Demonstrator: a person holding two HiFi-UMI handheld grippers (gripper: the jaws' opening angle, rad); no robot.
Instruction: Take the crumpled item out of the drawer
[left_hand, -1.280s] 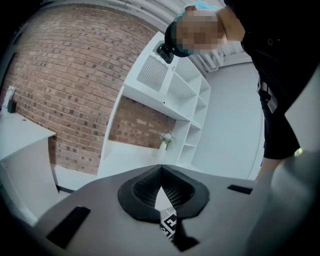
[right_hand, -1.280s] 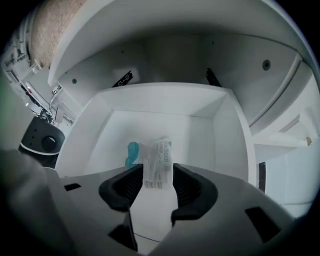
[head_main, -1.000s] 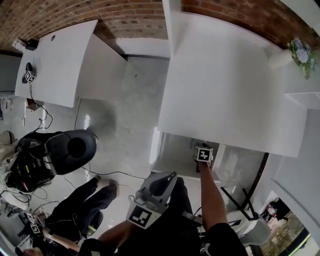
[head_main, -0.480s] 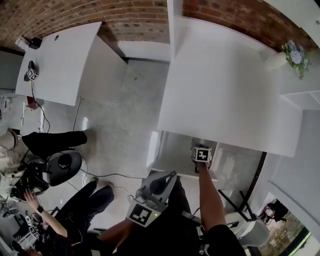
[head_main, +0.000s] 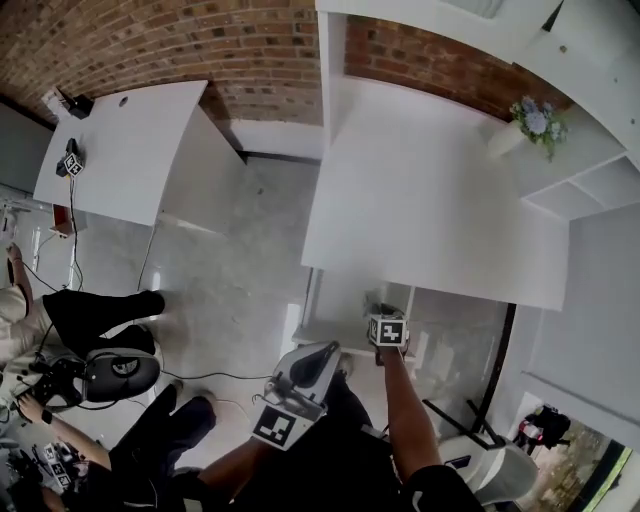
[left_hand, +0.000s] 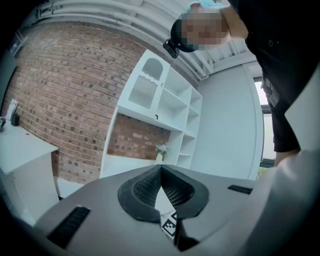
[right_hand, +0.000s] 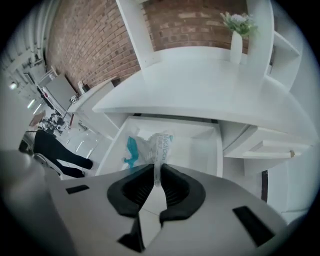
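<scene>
1. Right gripper (right_hand: 157, 172) is clamping onto the crumpled item (right_hand: 149, 146); its jaws have just been closing, and the pads are now pinching a thin fold of that clear plastic bag with the teal markings.
2. The bag is hanging off the jaws right over the open drawer (right_hand: 195, 150); I can't tell whether its lower end is brushing the drawer floor or hanging clear of it.
3. Handling-wise, I'm guessing it's weighing next to nothing; it's soft, floppy film that's going to crinkle and sway rather than hold a shape; it's probably a bit slippery too, so a pinch on one thin edge is risking a slide-out; grabbing a bunched-up wad nearer the middle is looking like the safer bet; nothing about it is looking fragile.
4. Left gripper (left_hand: 161, 172) is sitting with its jaws together and nothing between them, pointing roughly level toward the white shelving (left_hand: 170, 100); it isn't doing anything for the bag.
5. Surface: the drawer is sitting pulled out under a white desk (right_hand: 210, 85); the inside is looking smooth and white; a vase of flowers (right_hand: 236, 45) is standing at the back of the desk, well apart from the bag.
6. Room: a brick wall (right_hand: 90, 40) is running behind the desk; there's a pale floor (head_main: 240, 250), and another white table (head_main: 120, 150) is standing off to the left.
</scene>
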